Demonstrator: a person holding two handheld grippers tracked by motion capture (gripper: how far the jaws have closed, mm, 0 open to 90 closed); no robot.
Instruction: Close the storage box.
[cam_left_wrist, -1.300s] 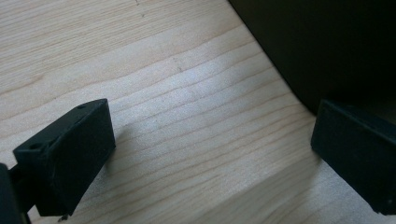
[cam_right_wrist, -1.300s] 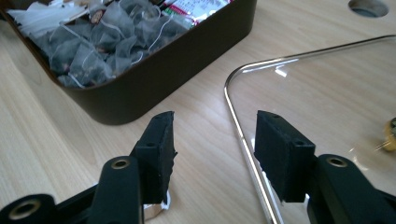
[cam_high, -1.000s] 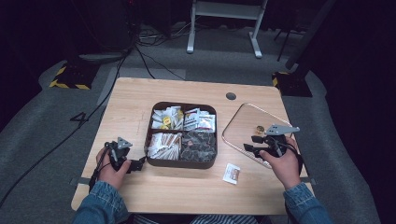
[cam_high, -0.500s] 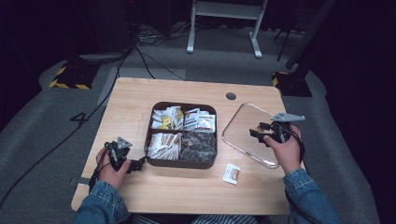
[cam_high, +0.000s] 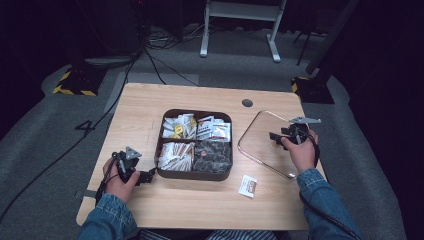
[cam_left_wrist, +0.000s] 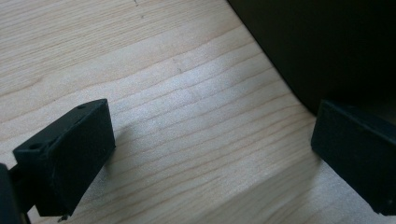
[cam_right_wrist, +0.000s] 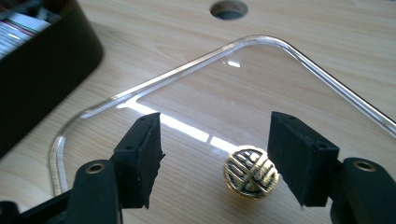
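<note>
Clear acrylic lid (cam_right_wrist: 261, 88) w/ gold knob (cam_right_wrist: 251, 173): our right tool (cam_right_wrist: 215, 161) wide, straddling knob; next we close & lift.

dim room around a lit table (cam_high: 210, 205); glare streaks the clear lid (cam_right_wrist: 196, 126); close views perhaps slightly soft.

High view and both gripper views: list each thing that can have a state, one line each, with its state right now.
Compartment box: uncovered, four sections filled with packets.
Clear lid: off the box, lying flat on the table to its right.
Lid knob: upright on the lid, between the open jaws, not yet gripped.
Right gripper: open, over the lid.
Left gripper: open, at the box's left wall, holding nothing.
Loose sachet: flat on the table, outside the box.
</note>
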